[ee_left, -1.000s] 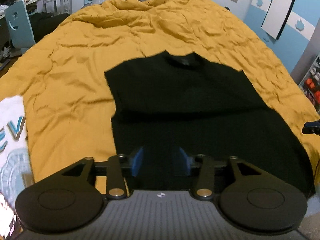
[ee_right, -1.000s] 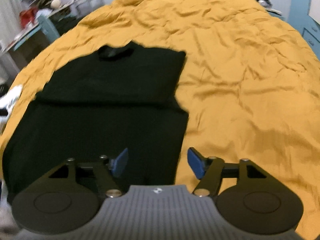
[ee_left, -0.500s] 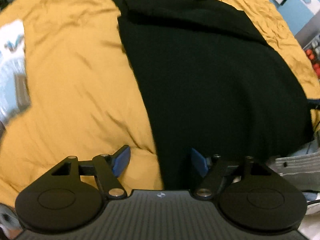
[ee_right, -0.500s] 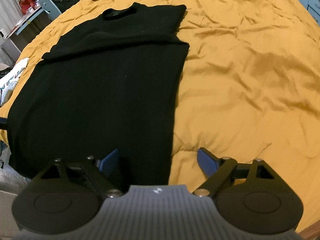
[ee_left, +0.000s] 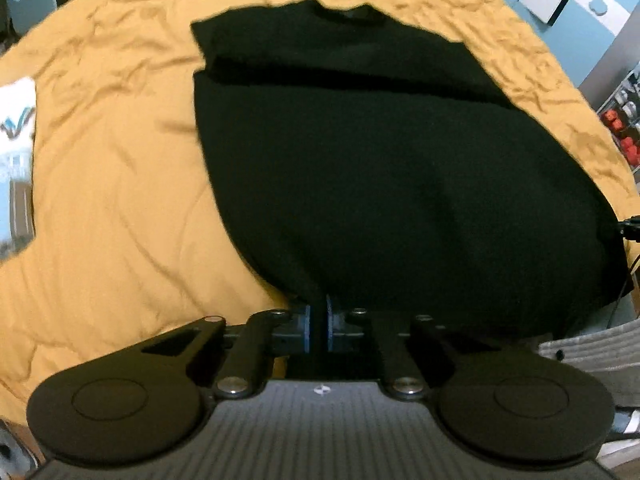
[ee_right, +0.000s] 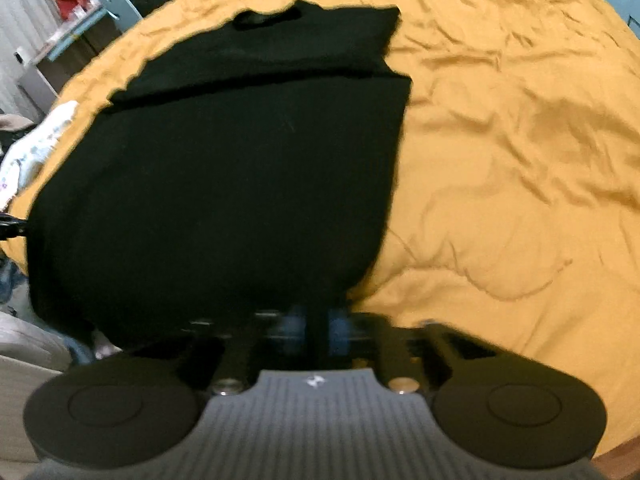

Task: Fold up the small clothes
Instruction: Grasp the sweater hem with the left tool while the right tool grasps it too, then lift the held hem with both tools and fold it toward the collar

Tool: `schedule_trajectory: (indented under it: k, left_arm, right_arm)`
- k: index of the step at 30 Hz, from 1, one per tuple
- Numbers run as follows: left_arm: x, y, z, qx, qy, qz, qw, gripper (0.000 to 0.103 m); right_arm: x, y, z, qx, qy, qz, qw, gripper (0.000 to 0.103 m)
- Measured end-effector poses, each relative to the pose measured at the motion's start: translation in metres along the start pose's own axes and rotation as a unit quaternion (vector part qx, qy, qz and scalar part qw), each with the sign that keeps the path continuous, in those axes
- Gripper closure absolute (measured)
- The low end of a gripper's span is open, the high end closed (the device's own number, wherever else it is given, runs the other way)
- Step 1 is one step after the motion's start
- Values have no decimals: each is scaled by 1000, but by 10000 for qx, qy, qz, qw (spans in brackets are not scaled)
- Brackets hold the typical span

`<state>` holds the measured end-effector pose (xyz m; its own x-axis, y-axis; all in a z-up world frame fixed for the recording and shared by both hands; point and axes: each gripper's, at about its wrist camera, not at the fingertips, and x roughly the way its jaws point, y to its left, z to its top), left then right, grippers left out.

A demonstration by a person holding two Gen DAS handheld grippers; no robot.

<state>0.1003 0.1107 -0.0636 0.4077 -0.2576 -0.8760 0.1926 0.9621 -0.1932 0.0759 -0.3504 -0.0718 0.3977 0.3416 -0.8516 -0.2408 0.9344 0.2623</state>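
Left gripper point(ee_left: 317, 327): blue pads point(ee_left: 307, 326) drawn almost together, a thin strip of black cloth pinched between them — this is the near left corner of the black shirt point(ee_left: 376, 168) at its hem. Right gripper point(ee_right: 316, 326): blurred in its own view, but its blue pads point(ee_right: 339, 330) also sit close together with dark fabric between them, clamped on the near right corner of the same shirt point(ee_right: 240, 168). Shirt lies spread on the mustard-yellow quilt point(ee_left: 112, 184), collar point(ee_left: 352, 14) at the far end, hem at the near end next to both grippers. A horizontal crease or fold line runs across the shirt below the collar, with the sleeves apparently tucked in so the outline reads as a rough rectangle. Near hem corners look raised off the quilt where the grippers hold them; the fabric narrows toward each pinch point. Quilt point(ee_right: 500, 160) is wrinkled all over and extends well past the shirt on both sides. White printed garment point(ee_left: 16, 136) lies at the left edge of the quilt, well apart from the shirt; in the right wrist view it appears as a pale bundle point(ee_right: 40, 144) at the far left. Grey striped cloth point(ee_left: 592, 348) shows at the lower right of the left wrist view, just beside the shirt's hem — cannot tell what it is.
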Motion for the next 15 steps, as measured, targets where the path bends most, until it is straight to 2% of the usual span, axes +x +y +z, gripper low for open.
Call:
schedule_trajectory:
  k: [4,10,15]
  left_arm:
    - [-18,0,15,26,-327,-154,9993,99]
    - [-42,6,50,159,-809,98,9965,99]
    - [-30,25,89,-24,-918,199,9956,99]
  right_arm:
    - [-17,8,20,-235,-274,75,9993,103]
    - [-39,3,62,-240,-830,-92,9962,103]
    - [-21,-16,103,-12,-1020,-131,9947,103]
